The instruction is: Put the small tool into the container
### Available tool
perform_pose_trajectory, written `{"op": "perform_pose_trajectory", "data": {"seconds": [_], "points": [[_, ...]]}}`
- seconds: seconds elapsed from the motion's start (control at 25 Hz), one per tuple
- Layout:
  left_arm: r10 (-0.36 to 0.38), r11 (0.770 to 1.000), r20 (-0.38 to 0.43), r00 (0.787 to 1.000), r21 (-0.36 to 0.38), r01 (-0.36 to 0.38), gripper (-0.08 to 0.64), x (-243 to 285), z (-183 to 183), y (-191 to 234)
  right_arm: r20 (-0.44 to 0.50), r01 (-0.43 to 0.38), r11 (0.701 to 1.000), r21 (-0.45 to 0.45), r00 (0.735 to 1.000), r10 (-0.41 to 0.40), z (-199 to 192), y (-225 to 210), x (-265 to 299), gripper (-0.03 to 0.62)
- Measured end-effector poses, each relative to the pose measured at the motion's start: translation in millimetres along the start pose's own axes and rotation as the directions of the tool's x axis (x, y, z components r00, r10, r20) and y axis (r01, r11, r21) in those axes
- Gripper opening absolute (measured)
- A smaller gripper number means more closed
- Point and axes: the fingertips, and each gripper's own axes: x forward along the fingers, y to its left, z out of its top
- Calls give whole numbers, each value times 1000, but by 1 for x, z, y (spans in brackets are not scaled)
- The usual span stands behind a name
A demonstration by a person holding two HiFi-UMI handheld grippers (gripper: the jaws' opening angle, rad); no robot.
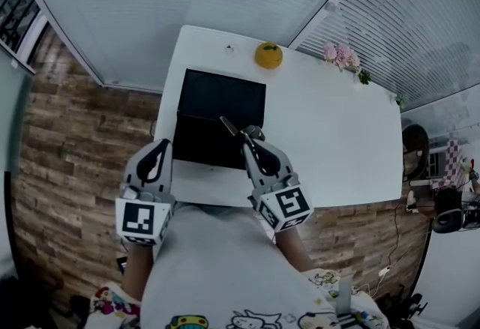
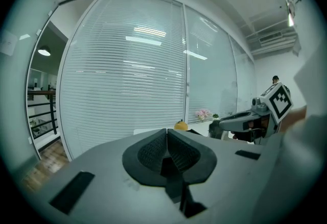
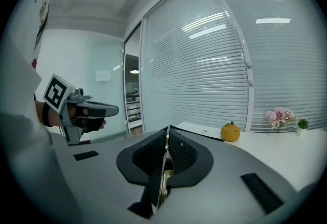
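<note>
The tool (image 1: 229, 126) is clamped in the right gripper (image 1: 252, 139), its length pointed over the container (image 1: 217, 95); the left gripper (image 1: 161, 146) is closed on nothing.

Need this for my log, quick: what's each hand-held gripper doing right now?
Left hand-held gripper: closed, nothing between its jaws.
Right hand-held gripper: closed on the small tool, a thin metal piece.

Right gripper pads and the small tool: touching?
Touching. The right gripper view shows the right gripper with its pads closed on the thin metal tool, one pad against each side, no gap.
</note>
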Motion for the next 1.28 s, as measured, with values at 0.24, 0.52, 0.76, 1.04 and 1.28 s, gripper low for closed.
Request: {"op": "perform_pose_trajectory", "data": {"seconds": [0.24,0.52,0.76,1.04,1.28], "points": [[6,1000,-4,1000,-9,-6,6,7,-2,5,-26,-38,999,-1,999,38,-4,4,10,17],[15,1000,-20,1000,-23,-15,6,14,-8,5,-54,-103,995,7,993,103,-10,12,20,17],[27,999,-36,999,-32,-28,6,15,-16,5,-83,-183,983,11,980,183,-18,22,28,17],[34,998,-54,998,-44,-36,6,16,-24,3,-128,-251,968,23,959,251,-32,30,38,17],[34,998,-70,997,-53,-38,6,19,-30,2,-161,-296,954,37,941,298,-42,33,45,17]]}}
